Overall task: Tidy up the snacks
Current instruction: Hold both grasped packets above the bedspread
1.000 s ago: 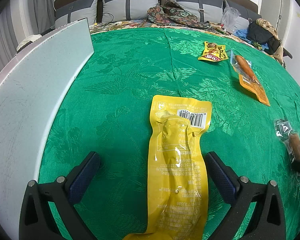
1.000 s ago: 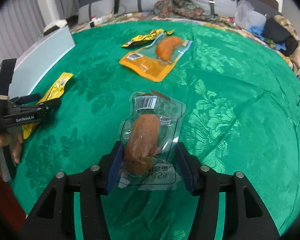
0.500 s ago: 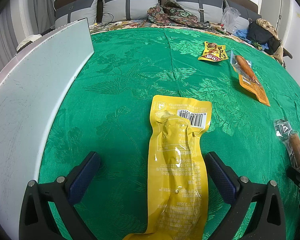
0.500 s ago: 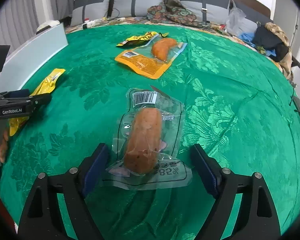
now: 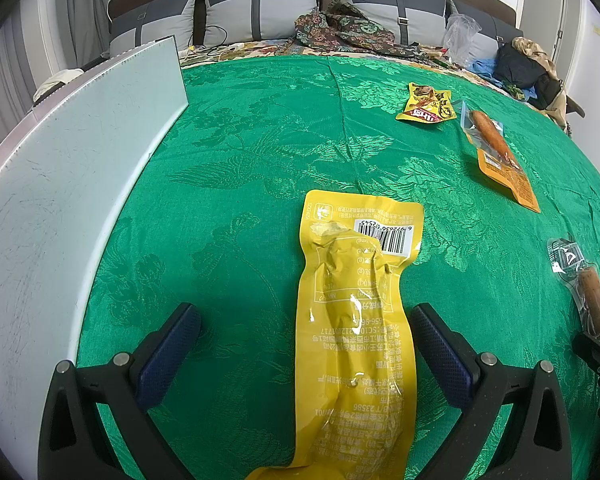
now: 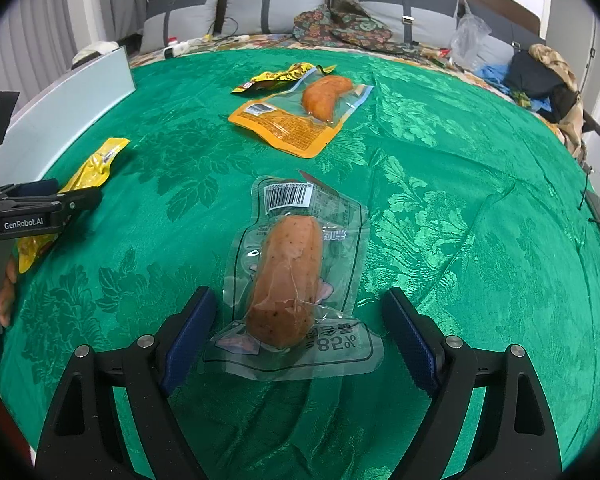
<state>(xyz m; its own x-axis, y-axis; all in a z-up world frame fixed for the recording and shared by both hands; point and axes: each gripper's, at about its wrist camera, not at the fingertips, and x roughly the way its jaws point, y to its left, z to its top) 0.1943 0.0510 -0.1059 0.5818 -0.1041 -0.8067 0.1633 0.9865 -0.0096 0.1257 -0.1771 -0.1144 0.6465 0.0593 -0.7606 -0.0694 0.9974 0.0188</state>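
We've got both grippers parked low over the green tablecloth (image 5: 260, 128). Our left gripper (image 5: 304, 344) has its jaws spread wide, with the long yellow snack pack (image 5: 352, 320) lying flat between the fingers, touching neither pad, and its barcode end pointing away from us. Off to that gripper's left runs a pale grey board (image 5: 60, 184).

Our right gripper (image 6: 296, 328) is spread wide too. The clear sausage pack (image 6: 292, 276) sits between its fingers, not pinched by either. Further ahead of the right gripper lie the orange pouch (image 6: 300, 124) and, just behind it, a small yellow wrapper (image 6: 276, 78); whether they touch, we can't say.
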